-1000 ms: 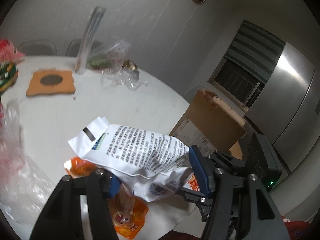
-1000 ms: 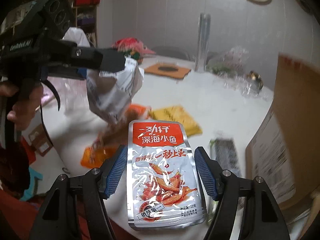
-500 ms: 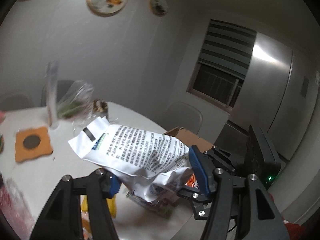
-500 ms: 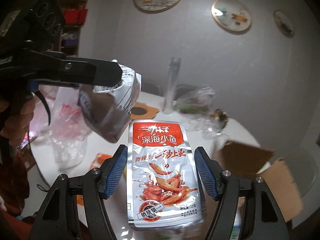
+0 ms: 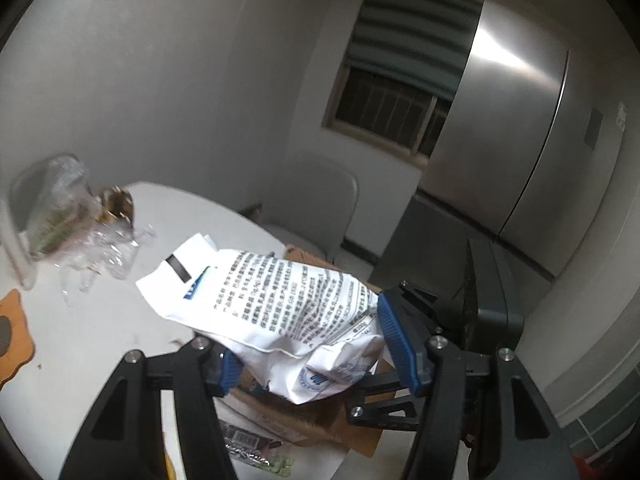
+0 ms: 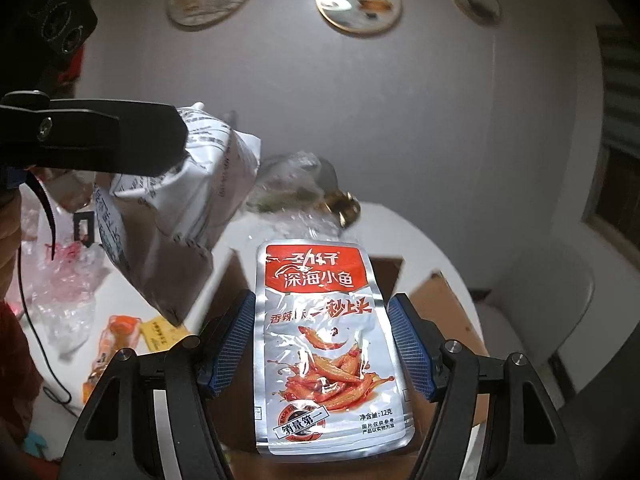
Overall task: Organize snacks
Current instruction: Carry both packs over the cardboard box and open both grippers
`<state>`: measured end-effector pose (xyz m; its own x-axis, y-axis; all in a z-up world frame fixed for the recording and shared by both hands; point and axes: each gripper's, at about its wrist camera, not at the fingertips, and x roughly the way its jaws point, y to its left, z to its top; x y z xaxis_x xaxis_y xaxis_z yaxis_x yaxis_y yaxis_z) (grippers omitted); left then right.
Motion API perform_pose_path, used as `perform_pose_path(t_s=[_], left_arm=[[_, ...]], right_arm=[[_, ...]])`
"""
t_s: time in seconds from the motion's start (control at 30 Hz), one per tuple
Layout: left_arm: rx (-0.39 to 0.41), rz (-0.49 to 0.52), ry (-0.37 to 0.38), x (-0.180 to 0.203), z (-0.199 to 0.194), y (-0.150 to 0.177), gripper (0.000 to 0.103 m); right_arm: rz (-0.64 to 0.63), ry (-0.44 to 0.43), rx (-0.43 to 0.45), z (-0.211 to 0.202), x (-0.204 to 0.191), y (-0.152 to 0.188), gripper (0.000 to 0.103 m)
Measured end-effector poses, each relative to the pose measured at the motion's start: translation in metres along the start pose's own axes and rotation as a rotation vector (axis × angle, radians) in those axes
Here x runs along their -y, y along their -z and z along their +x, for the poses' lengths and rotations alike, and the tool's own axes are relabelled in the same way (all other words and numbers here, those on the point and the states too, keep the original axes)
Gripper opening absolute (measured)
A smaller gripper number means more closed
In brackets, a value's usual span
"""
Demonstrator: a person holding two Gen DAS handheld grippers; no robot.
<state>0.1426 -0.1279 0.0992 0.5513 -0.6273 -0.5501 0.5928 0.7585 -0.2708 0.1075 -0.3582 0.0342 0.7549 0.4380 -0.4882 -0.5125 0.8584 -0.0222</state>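
Observation:
My left gripper is shut on a white snack bag printed with black text, held in the air above an open cardboard box. In the right wrist view that bag hangs at the upper left under the left gripper's black finger. My right gripper is shut on a silver and red fish snack pouch, its blue pads pressing both long edges. The pouch stands upright over the box. The right gripper's dark body shows just behind the white bag.
The box sits at the edge of a white round table. Clear plastic bags, an orange trivet and a flat packet lie on it, plus orange and yellow packs. A white chair and steel fridge stand beyond.
Both grippers have risen and swung right with their packs, from over the scattered snacks on the table to above the cardboard box. Neither grip has changed.

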Motion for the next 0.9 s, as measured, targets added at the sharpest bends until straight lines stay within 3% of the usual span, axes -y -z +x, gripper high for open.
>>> perform_pose_path(t_s=[0.27,0.33,0.4,0.67,0.73,0.8,0.9], left_arm=[[-0.163,0.017,-0.032,-0.004,0.065,-0.006,0.058],[-0.168,0.038,-0.039,-0.005,0.071,-0.005,0.057],[-0.166,0.033,-0.037,-0.006,0.071,-0.005,0.045],[-0.143,0.062,-0.034,-0.005,0.065,-0.006,0.045],[-0.137,0.072,-0.051,-0.004,0.063,-0.005,0.052],[-0.128,0.076,-0.063,-0.005,0.061,-0.004,0.068],[-0.101,0.081,-0.078,-0.006,0.053,-0.002,0.08]], right_arm=[[0.037,0.019,-0.117,0.042,0.029,0.018,0.066],[0.029,0.021,-0.133,0.046,0.03,0.024,0.066],[0.023,0.015,-0.143,0.049,0.03,0.026,0.066],[-0.086,0.05,-0.219,0.065,0.017,0.039,0.066],[-0.123,0.051,-0.249,0.07,0.012,0.043,0.066],[-0.154,0.048,-0.272,0.076,0.009,0.047,0.066],[-0.159,0.026,-0.289,0.074,0.006,0.046,0.068]])
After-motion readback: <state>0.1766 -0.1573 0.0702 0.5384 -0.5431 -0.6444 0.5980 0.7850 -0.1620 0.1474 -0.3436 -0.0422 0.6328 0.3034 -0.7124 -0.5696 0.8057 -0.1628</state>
